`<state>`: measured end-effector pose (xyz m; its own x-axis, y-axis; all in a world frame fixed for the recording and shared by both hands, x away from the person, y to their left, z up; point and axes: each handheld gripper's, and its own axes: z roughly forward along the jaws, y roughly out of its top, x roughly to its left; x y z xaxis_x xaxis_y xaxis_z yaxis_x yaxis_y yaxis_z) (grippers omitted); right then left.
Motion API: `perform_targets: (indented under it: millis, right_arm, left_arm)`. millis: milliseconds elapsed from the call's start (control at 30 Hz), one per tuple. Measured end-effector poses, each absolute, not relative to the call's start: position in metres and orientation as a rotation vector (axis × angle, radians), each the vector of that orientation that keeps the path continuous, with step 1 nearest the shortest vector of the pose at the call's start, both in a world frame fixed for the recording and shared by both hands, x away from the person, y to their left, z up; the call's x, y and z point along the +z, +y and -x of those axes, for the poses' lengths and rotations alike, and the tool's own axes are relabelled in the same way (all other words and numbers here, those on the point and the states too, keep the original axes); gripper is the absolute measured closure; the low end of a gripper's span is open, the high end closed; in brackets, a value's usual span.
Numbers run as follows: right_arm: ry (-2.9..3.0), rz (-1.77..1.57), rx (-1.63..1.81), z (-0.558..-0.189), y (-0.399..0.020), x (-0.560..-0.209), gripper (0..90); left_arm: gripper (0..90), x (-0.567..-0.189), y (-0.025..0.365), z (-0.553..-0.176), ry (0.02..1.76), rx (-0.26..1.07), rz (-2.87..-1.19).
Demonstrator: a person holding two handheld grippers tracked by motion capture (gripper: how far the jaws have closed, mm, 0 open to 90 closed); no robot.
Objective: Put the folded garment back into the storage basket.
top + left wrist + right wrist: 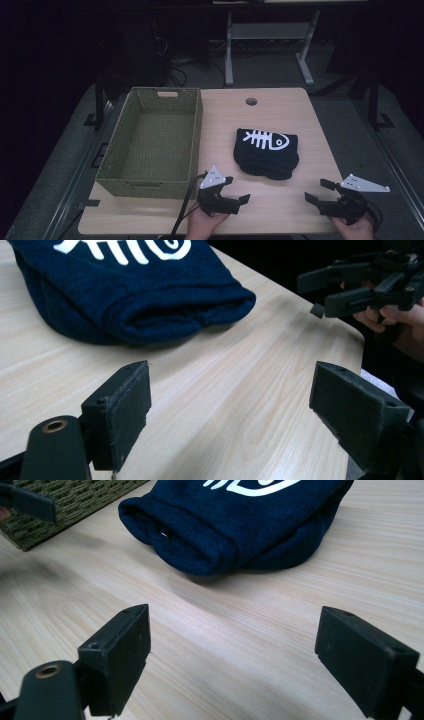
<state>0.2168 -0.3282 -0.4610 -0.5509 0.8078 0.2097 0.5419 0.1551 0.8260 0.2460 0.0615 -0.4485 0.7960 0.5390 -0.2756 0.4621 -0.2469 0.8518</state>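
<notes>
A folded dark navy garment (pixel 266 152) with a white fish-skeleton print lies on the wooden table (pixel 280 210), right of centre. It appears close up in the left gripper view (pixel 125 295) and the right gripper view (pixel 240 520). My left gripper (pixel 236 191) is held near the front edge, left of and below the garment, open with nothing between its jaws (pixel 230 415). My right gripper (pixel 317 190) sits at the front right, open and empty (pixel 232 660). In the left gripper view the right gripper (pixel 320 295) shows at the upper right.
A green woven basket (pixel 115 177), with nothing in it, stands on the left half of the table; its corner (pixel 75 500) shows in the right gripper view. A round cable hole (pixel 251 101) is near the far edge. Desk legs and cables stand beyond the table.
</notes>
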Motion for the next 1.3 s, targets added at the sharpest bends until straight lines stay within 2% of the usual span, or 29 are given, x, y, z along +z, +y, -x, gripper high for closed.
perform_targets:
  millis: [267,567,867,1300]
  right_arm:
    - [2.128,-1.315,1.373,-0.221,-0.333,-0.456,14.3]
    - [2.113,-1.289,1.367,-0.243,-0.324,-0.436,14.3]
    - [2.155,-1.326,1.359,-0.272,-0.317,-0.429,14.4]
    - [2.186,-1.366,1.330,-0.310,-0.309,-0.417,15.1]
  left_arm:
    - [16.0,-0.444,0.067,-0.251,0.783,0.103,-1.848]
    - [16.0,-0.432,0.058,-0.266,0.806,0.196,-1.841]
    - [16.0,-0.426,0.041,-0.294,0.853,0.161,-1.811]
    - [16.0,-0.424,0.025,-0.336,0.968,0.195,-1.805]
